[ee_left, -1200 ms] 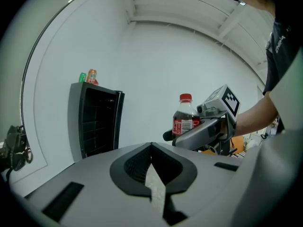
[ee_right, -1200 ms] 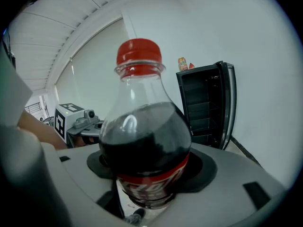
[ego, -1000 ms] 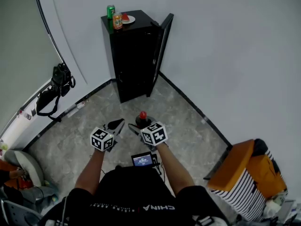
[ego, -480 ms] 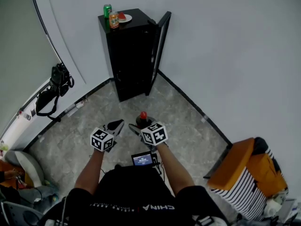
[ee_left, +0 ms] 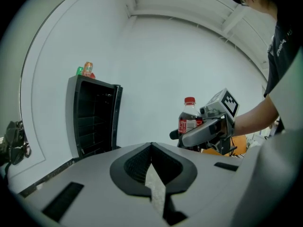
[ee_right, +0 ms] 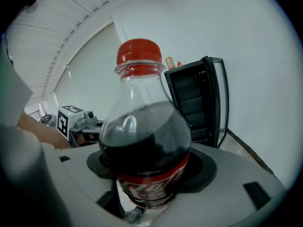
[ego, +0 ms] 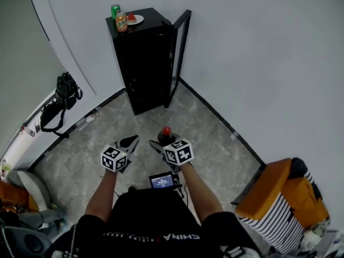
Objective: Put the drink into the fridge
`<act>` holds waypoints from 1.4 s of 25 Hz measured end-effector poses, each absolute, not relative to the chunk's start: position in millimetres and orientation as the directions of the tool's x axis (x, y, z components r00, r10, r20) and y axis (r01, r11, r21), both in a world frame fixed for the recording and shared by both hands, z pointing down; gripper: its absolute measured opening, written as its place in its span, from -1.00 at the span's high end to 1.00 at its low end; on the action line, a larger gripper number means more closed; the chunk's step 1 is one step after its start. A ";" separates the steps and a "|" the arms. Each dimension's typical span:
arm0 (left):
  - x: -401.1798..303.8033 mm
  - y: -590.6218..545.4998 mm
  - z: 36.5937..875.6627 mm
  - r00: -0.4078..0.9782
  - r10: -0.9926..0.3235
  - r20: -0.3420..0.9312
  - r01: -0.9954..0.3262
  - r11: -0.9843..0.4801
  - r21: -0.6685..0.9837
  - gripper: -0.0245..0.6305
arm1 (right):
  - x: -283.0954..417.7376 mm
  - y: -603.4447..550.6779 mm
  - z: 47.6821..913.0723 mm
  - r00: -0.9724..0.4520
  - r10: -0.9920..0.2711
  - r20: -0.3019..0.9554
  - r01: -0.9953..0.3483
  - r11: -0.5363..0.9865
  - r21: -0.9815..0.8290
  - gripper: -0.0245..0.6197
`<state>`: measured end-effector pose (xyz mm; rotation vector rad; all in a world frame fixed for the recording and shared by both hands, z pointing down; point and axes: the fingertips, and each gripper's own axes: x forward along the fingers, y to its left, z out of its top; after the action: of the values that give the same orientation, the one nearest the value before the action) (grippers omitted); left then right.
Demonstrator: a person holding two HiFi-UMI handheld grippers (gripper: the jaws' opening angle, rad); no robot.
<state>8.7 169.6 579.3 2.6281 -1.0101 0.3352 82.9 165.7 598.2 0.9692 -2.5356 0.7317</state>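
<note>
A cola bottle (ego: 165, 134) with a red cap (ee_right: 139, 50) stands upright in my right gripper (ego: 161, 142), which is shut on its lower body (ee_right: 144, 145). My left gripper (ego: 128, 144) hovers beside it to the left, shut and empty (ee_left: 151, 148); from there I see the bottle (ee_left: 189, 119) and the right gripper (ee_left: 208, 129). The black fridge (ego: 144, 58) stands in the room's corner ahead, its door (ego: 177, 55) swung open to the right. Dark shelves show inside it (ee_right: 194, 103). Both grippers are well short of the fridge, above the floor.
On the fridge top stand a green can (ego: 115, 9), an orange can (ego: 122, 21) and a plate with a watermelon slice (ego: 134, 19). A black bag (ego: 62, 98) hangs on the left wall. An orange seat with striped cloth (ego: 282, 203) sits at the right.
Both grippers keep their places and the bottle stays gripped. The head view has shifted, so the fridge now sits a little further left and higher.
</note>
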 end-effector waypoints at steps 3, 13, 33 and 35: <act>7.6 165.9 579.2 0.693 -0.646 0.321 -0.716 -0.668 0.201 0.89 | 101.6 164.3 602.9 -0.717 -0.513 0.472 -0.687 0.635 -0.354 -0.07; -3.1 152.4 601.4 0.634 -0.683 0.363 -0.769 -0.606 0.202 0.89 | 115.6 147.6 623.8 -0.718 -0.505 0.479 -0.691 0.597 -0.407 -0.07; -45.6 -22.4 603.7 0.760 -0.558 0.332 -0.643 -0.720 0.262 0.89 | 80.7 -14.8 609.2 -0.589 -0.637 0.497 -0.807 0.446 -0.387 -0.07; -56.3 -32.1 606.3 0.764 -0.554 0.330 -0.639 -0.721 0.269 0.89 | 76.3 -23.4 608.1 -0.575 -0.645 0.503 -0.818 0.436 -0.376 -0.07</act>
<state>-56.3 -32.1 606.3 2.5927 -0.9124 0.3204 76.3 -23.4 608.1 1.2628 -2.4077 0.8658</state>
